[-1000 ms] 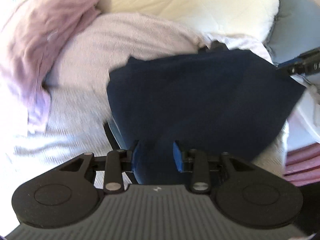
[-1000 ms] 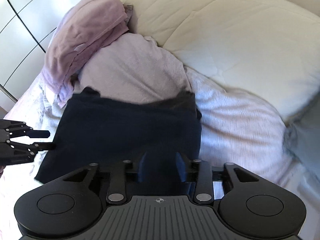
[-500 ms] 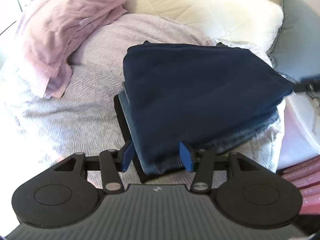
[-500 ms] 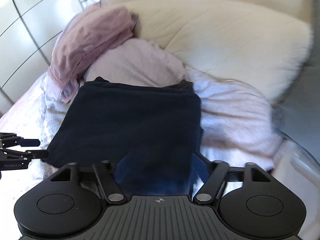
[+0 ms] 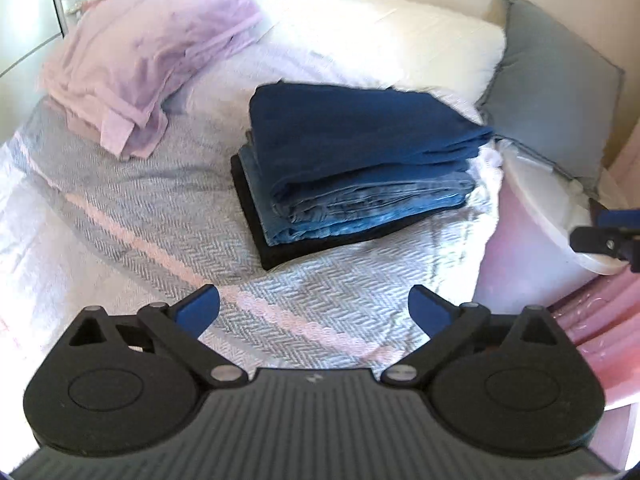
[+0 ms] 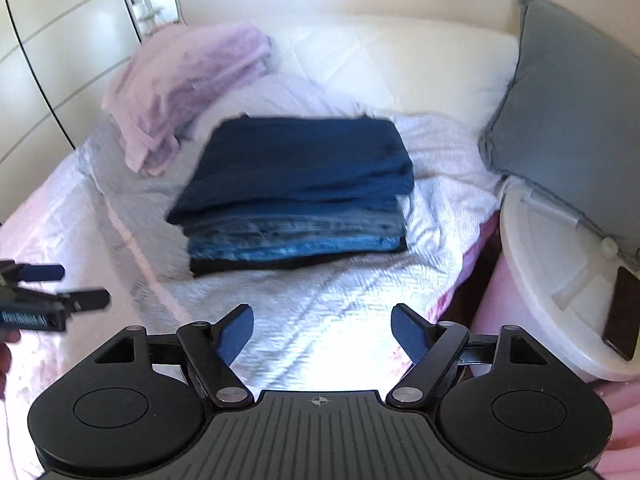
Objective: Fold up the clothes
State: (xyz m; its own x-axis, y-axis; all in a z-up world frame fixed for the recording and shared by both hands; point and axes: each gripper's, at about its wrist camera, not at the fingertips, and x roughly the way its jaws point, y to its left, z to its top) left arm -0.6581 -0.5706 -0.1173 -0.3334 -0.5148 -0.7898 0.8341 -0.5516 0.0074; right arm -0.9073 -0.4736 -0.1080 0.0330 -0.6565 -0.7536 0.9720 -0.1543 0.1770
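The folded navy garment [image 5: 360,128] is found atop a stack of folded clothes [image 5: 360,204] on the bedspread [image 5: 160,216]. The left gripper [image 5: 314,306] and right gripper [image 6: 322,330] are held spread wide, empty, short of the stack. The bottom layer appears black, though blurred.

- The left hand-held gripper [image 5: 314,308] is showing a black body with a ribbed grey centre plate, two round lobes with circular insets, and silver screws at the pivots.
- Its fingers [image 5: 198,310] are wearing blue pads on black linkage arms.
- The right hand-held gripper [image 6: 322,330] is looking the same, carrying a small crosshair mark on its ribbed plate.
- Seen sideways, the left one is bearing blurred white lettering.
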